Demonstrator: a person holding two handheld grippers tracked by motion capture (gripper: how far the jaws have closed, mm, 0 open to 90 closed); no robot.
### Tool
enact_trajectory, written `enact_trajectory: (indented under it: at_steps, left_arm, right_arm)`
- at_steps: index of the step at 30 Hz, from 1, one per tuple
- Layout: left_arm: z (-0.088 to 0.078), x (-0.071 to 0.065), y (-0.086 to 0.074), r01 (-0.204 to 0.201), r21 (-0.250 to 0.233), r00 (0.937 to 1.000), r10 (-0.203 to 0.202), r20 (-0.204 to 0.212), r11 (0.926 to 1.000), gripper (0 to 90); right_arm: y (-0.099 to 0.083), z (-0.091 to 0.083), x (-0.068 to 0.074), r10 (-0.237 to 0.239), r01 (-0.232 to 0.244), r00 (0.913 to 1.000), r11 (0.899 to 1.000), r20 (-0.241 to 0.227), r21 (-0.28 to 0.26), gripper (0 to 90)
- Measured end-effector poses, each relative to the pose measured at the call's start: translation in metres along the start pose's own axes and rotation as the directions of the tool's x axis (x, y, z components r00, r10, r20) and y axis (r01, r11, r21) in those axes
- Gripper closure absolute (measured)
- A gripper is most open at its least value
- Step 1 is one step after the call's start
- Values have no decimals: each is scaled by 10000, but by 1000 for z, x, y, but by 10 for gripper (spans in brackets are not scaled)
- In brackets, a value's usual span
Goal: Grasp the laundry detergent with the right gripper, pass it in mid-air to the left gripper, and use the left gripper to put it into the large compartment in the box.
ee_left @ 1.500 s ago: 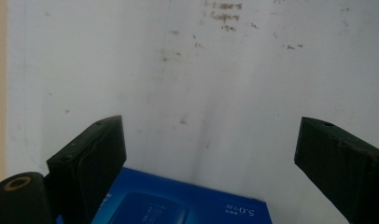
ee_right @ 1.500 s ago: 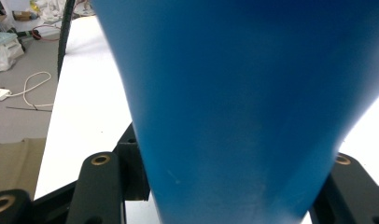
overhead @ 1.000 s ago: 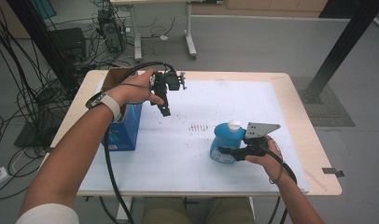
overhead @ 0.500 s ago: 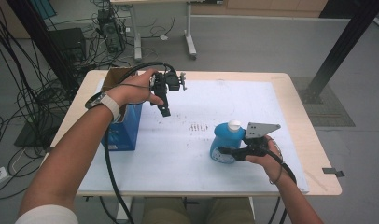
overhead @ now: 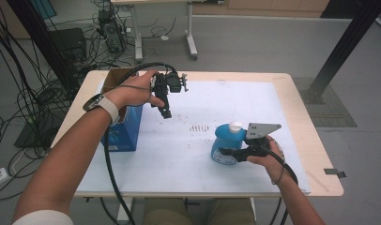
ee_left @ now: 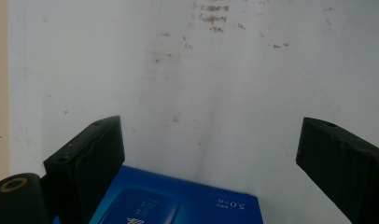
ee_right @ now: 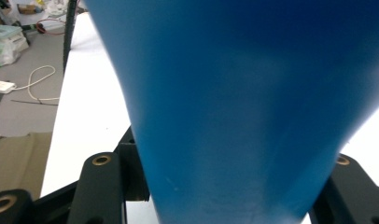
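1. The blue bottle (overhead: 226,145) with a white cap (overhead: 235,125) stands on the white table sheet (overhead: 217,98), clamped between the jaws of the right gripper (overhead: 226,153).
2. Going left to right, a blue box (overhead: 125,131) stands at the table's left edge, with an open brown carton (overhead: 114,75) just behind it.
3. The left gripper (overhead: 166,112) hangs above the sheet just right of the blue box, its jaws pointing down and toward the person.
4. In the left gripper view its jaws stand wide apart with nothing between them; bare sheet lies ahead of them, and the top of the blue box (ee_left: 178,205) shows below, closer to the left jaw.
5. A patch of small dark marks (overhead: 198,127) on the sheet lies between the two grippers, ahead of the left jaws; nothing else stands between the grippers.
6. The bottle's long axis runs upright, cap at the top, wide body at the base on the sheet.
7. The right gripper's jaws come in level from the bottle's right and hold the lower body; the grey plate (overhead: 261,129) sits just right of the cap.
8. In the right gripper view the bottle's blue wall (ee_right: 234,107) fills the gap between the jaws, a jaw pressed to each side.
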State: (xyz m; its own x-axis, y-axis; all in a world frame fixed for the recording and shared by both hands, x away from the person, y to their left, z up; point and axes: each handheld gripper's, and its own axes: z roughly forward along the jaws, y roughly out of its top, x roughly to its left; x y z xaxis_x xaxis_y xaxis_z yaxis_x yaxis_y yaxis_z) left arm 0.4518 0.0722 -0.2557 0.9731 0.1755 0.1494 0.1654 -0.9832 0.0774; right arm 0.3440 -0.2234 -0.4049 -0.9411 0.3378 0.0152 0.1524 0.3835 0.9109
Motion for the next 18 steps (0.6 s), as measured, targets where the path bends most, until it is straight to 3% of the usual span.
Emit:
enact_trajectory:
  at_steps: [8, 18]
  left_arm:
    - [-15, -16, 3, -188, -355, 9998, 188, 11, 9992, 64]
    - [-36, -41, 8, -541, -730, 9984, 551, 128, 9959, 57]
  right_arm:
    - [7, -1, 2, -47, 50, 9995, 9999, -319, 98, 428]
    - [33, -5, 1, -471, 486, 9926, 9988, -1119, 109, 427]
